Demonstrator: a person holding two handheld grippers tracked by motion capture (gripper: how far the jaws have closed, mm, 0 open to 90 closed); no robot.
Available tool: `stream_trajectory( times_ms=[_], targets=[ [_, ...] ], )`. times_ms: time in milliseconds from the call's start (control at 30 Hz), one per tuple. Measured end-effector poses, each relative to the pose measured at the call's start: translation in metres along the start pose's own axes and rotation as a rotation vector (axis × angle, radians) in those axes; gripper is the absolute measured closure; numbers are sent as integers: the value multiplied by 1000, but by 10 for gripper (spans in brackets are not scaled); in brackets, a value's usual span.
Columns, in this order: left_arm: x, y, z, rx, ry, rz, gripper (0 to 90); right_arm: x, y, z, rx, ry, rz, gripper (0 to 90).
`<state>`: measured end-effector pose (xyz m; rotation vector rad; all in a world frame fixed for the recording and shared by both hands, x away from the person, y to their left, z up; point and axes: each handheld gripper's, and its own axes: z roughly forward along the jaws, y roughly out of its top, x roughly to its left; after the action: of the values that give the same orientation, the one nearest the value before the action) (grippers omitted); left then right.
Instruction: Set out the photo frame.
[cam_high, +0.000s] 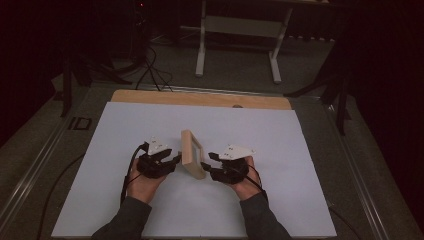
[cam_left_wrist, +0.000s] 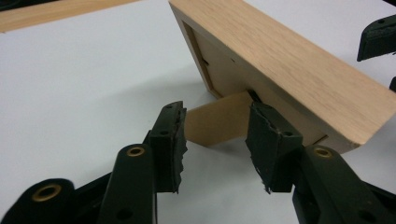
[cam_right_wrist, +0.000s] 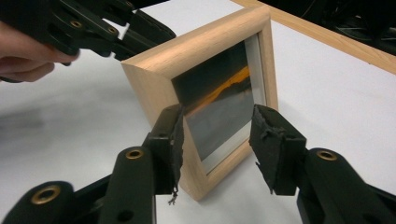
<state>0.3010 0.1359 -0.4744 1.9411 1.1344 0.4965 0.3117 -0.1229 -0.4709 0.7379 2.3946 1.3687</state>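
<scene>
We see the wooden photo frame (cam_high: 192, 154) propped on its back strut (cam_left_wrist: 215, 123) (self-standing), both tongs spread, left tongs (cam_high: 172, 161) and right tongs (cam_high: 206, 166) flanking it without touching.

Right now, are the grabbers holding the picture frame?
No. The wooden picture frame stands by itself; the left gripper and right gripper are open beside it.

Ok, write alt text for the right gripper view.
A light wooden picture frame stands upright on a white table, its glass front facing the right gripper, whose black jaws stand open around its lower edge. The left gripper is behind it.
</scene>
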Motion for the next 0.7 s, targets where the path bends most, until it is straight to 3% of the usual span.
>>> stream_trajectory(
  times_ms=[267, 700],
  targets=[
    [5, 4, -9, -25, 4, -27, 496, -3, 0, -2, 2, -13, 13, 519],
    [3, 10, -22, -66, -29, -40, 501, -6, -1, -5, -9, -30, 30, 509]
  ],
)
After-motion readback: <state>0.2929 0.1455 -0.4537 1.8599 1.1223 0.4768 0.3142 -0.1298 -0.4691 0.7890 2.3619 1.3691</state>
